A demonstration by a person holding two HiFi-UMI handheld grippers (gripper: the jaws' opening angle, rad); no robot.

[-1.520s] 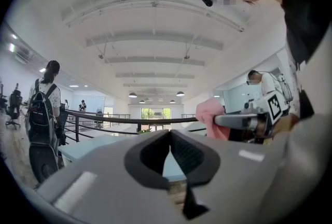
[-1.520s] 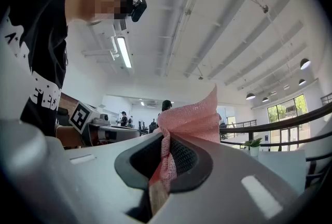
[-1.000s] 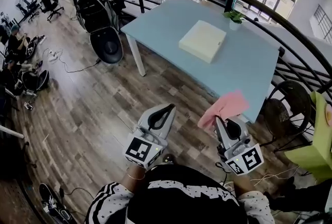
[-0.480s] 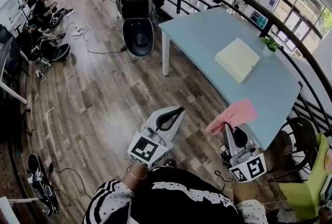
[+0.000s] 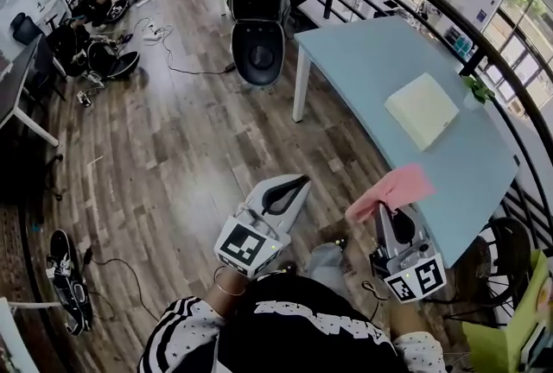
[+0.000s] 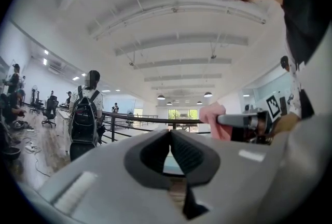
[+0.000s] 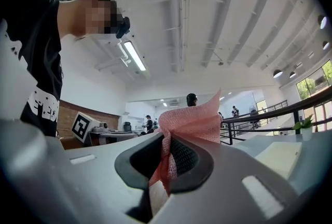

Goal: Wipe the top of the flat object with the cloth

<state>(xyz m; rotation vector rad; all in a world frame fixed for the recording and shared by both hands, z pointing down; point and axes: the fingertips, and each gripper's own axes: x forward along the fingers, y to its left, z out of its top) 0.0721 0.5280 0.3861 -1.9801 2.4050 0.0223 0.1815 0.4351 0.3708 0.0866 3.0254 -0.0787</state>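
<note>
Head view puts the right claw (image 5: 386, 209) off the bench (image 5: 363, 52), its 2 jaws clamped on a bunched pink cloth (image 5: 394, 187) that fans out above the tips. The left claw (image 5: 289, 188) is level with it to its left, jaws pressed together on nothing. The flat object (image 5: 422, 110), a pale slab, lies on the bench well ahead of the right claw and slightly to its right, edges slanted to the claw's line. The right claw is the nearer one, so the reach is likely forward and over the bench edge. Right gripper view shows the slab (image 7: 282, 158) only at a grazing angle, so its top cannot be judged.
</note>
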